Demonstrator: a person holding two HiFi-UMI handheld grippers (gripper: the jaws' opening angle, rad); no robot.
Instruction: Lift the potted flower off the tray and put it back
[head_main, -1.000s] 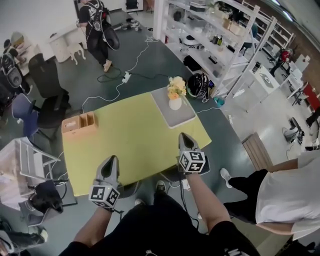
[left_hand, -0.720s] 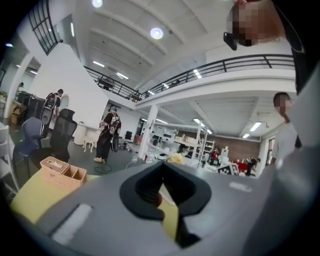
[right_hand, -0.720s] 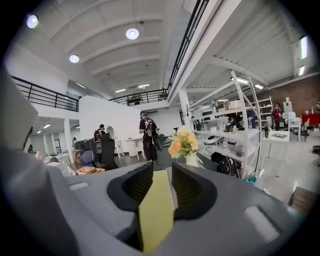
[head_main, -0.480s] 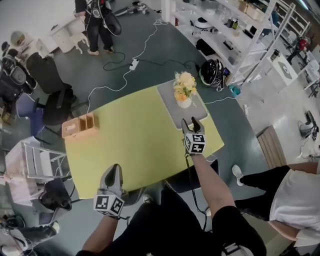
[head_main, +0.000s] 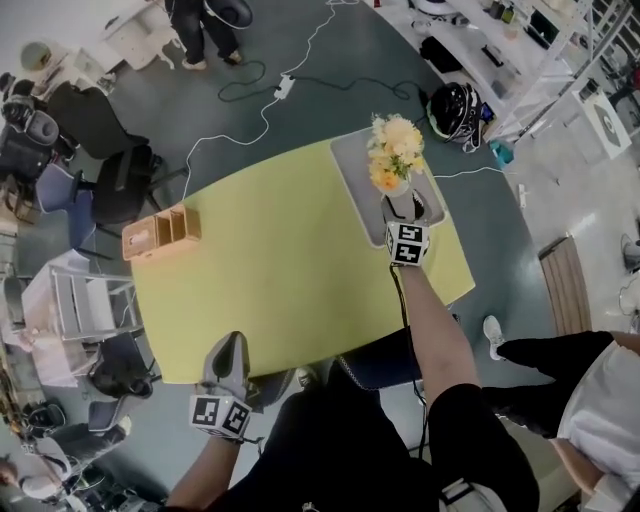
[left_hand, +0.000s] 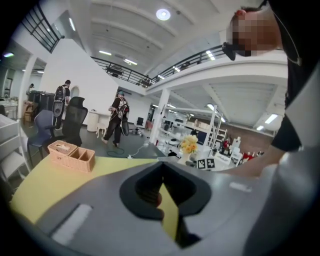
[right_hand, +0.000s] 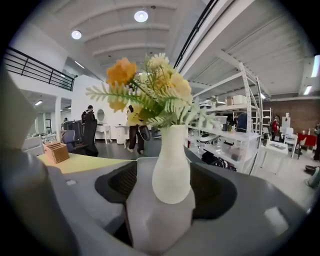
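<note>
Since the earlier frame the right tongs (head_main: 405, 206) are reaching much further out, from the near edge of the surface (head_main: 270, 270) to the tray (head_main: 355, 190). Their jaws have just been opening. They are now standing wide with the potted flower (right_hand: 171, 160) between them, a gap showing on each side, so nothing is gripped yet. The left tongs (head_main: 228, 343) are hanging at the near edge, jaws together and empty.

The pot is sitting upright on the tray, which is lying at the far right corner of the surface. That corner is looking like the main hazard. A jaw nudging the pot sideways before both pads are seated could be tipping it toward the edge. The bouquet is making the whole thing top-heavy. The rounded belly could also be sliding out of a grip that is closing too high, at the narrow neck.

The surface is a broad, matte yellow-green sheet. The tray is a flat grey rectangle with rounded corners (fairly smooth by the look of it). The pot is a white, matte, bottle-shaped vase. It is holding yellow and orange blooms with stiff green fronds, likely artificial.
</note>
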